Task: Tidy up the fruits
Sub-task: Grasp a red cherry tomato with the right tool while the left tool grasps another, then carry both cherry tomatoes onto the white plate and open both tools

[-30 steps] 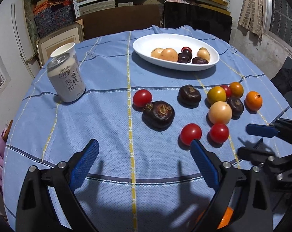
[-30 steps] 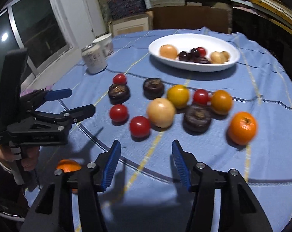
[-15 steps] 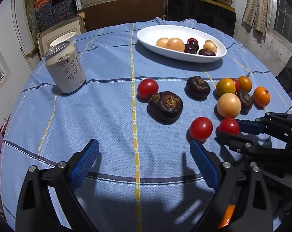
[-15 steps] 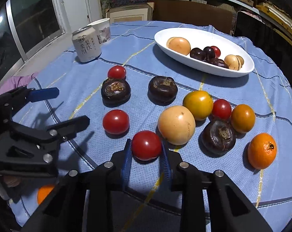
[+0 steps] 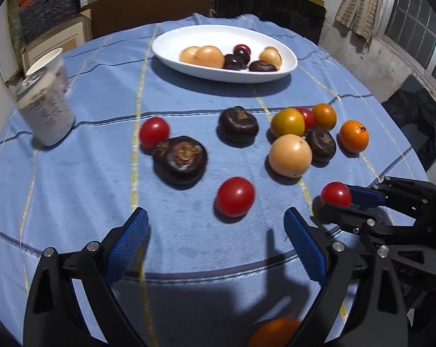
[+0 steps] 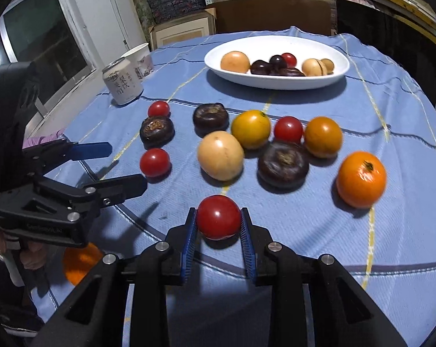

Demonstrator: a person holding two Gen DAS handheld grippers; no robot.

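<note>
Red and glossy, the small round tomato (image 6: 218,217) sits clamped between the right gripper's (image 6: 219,238) blue pads just above the blue cloth, while the left gripper (image 5: 215,240) hangs open, several fruits fill the white oval dish (image 6: 338,70) ahead, and roughly ten lie loose.

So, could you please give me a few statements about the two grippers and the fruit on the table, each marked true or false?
1. The right gripper is closed on a red tomato. True.
2. The left gripper holds a tomato. False: it is open and empty.
3. The white dish is empty. False: it holds several fruits.
4. A drink can stands upright on the blue cloth. True.
5. The tangerine lies in the dish. False: it sits on the cloth.
</note>
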